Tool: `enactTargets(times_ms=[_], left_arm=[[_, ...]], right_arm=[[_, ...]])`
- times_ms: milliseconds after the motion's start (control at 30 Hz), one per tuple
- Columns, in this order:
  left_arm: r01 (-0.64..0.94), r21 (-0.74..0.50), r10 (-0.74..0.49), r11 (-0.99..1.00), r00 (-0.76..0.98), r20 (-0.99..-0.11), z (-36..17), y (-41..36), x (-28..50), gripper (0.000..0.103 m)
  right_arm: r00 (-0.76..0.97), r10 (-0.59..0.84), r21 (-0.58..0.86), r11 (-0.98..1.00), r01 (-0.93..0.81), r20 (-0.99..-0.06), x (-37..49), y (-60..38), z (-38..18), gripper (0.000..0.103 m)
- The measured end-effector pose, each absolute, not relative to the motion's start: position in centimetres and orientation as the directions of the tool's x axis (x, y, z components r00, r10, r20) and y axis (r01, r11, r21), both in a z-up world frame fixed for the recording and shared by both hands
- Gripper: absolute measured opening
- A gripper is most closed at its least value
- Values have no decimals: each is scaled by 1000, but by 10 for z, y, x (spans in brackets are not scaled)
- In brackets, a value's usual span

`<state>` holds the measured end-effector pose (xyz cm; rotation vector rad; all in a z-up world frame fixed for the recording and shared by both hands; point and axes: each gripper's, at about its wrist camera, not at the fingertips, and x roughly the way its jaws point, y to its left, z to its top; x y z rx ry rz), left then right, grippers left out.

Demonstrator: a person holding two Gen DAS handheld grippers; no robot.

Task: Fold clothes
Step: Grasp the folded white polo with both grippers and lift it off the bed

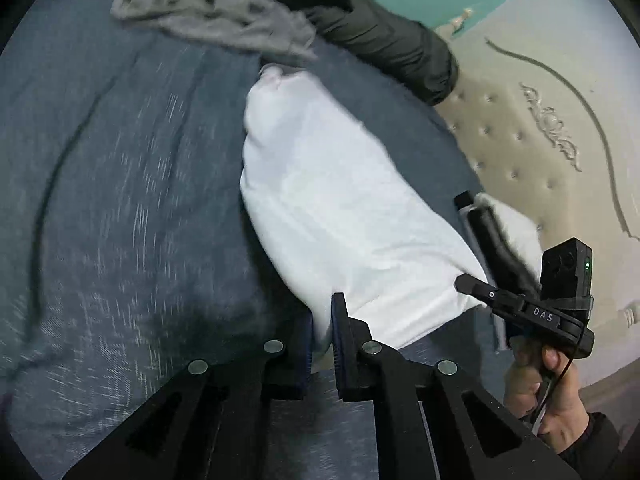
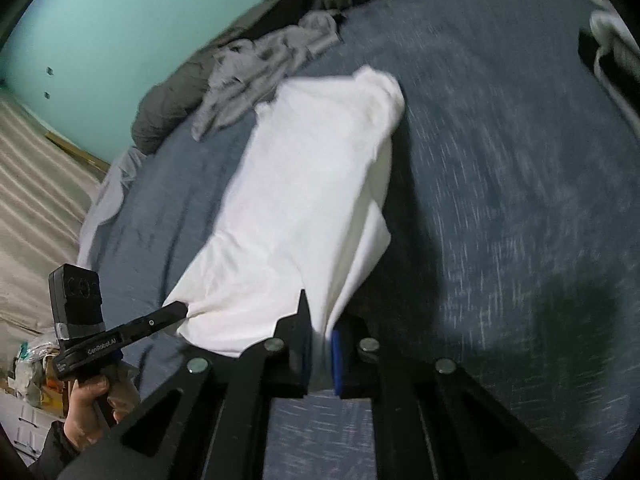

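Note:
A white garment (image 1: pixel 332 208) hangs stretched over the blue-grey bed (image 1: pixel 120 200). My left gripper (image 1: pixel 322 332) is shut on one near corner of it. My right gripper (image 1: pixel 468 280) shows in the left wrist view, shut on the other corner. In the right wrist view the white garment (image 2: pixel 304 208) runs away from me, my right gripper (image 2: pixel 320 344) is shut on its near edge, and my left gripper (image 2: pixel 182 310) pinches the corner at the left. The far end of the garment rests on the bed (image 2: pixel 500 200).
A crumpled grey garment (image 1: pixel 216 12) (image 2: pixel 264 72) lies at the far side of the bed. A dark jacket (image 1: pixel 384 36) (image 2: pixel 192 92) lies beside it. A tufted beige headboard (image 1: pixel 540 120) stands at the right. A teal wall (image 2: pixel 120 32) is behind.

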<state>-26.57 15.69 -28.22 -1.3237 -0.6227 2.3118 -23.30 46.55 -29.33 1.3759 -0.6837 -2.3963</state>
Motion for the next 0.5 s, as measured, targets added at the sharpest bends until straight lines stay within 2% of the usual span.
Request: enactTargets(times_ms=[500], left_arm=[[-253,-508,553,-823,-561,-616,-123,186,-247,8]], right_arm=[[-597,-482,525,-843,116,-641,-225,486,-143,7]])
